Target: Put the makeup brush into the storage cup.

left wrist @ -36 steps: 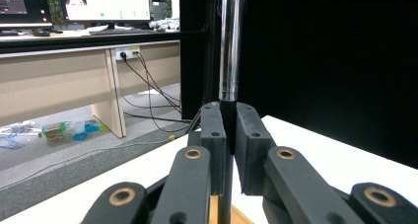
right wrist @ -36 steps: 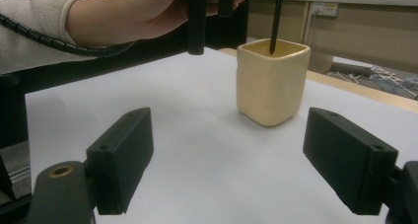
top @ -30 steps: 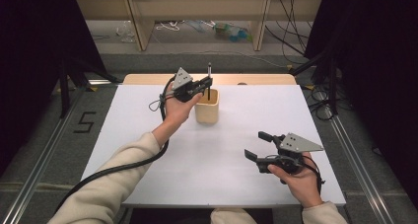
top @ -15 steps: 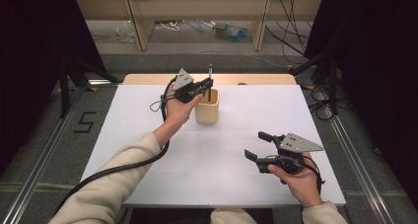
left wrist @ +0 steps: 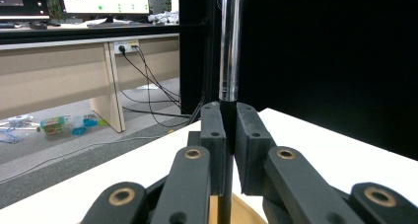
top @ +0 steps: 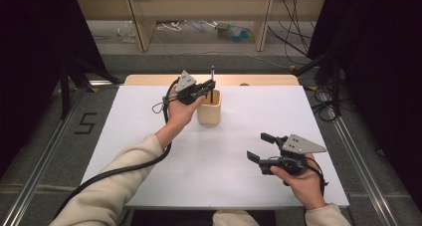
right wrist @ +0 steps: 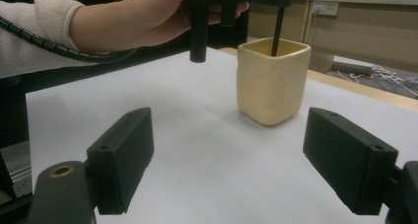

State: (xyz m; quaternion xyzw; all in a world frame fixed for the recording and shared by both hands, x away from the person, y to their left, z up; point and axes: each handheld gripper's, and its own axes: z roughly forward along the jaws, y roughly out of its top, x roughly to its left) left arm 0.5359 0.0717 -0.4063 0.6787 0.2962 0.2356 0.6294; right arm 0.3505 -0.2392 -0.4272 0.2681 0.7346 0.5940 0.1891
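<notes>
A cream square cup (top: pixel 209 108) (right wrist: pixel 272 81) stands at the back middle of the white table (top: pixel 149 136). Above its rim my left gripper (top: pixel 210 88) (left wrist: pixel 227 135) is shut on a slim pen (top: pixel 212 76) (left wrist: pixel 230 46) with a black shaft and silver upper barrel, held upright with its lower end (right wrist: pixel 277 31) inside the cup. My right gripper (top: pixel 261 146) (right wrist: pixel 246 160) rests low near the front right of the table, jaws wide open with nothing between them, facing the cup.
A wooden strip (top: pixel 149 79) edges the table's far side. Beyond it stand shelf legs (top: pixel 142 32) with cables and clutter on the floor. Metal rails (top: pixel 358 161) run along both sides. A cable (top: pixel 109 173) trails from the left gripper along the sleeve.
</notes>
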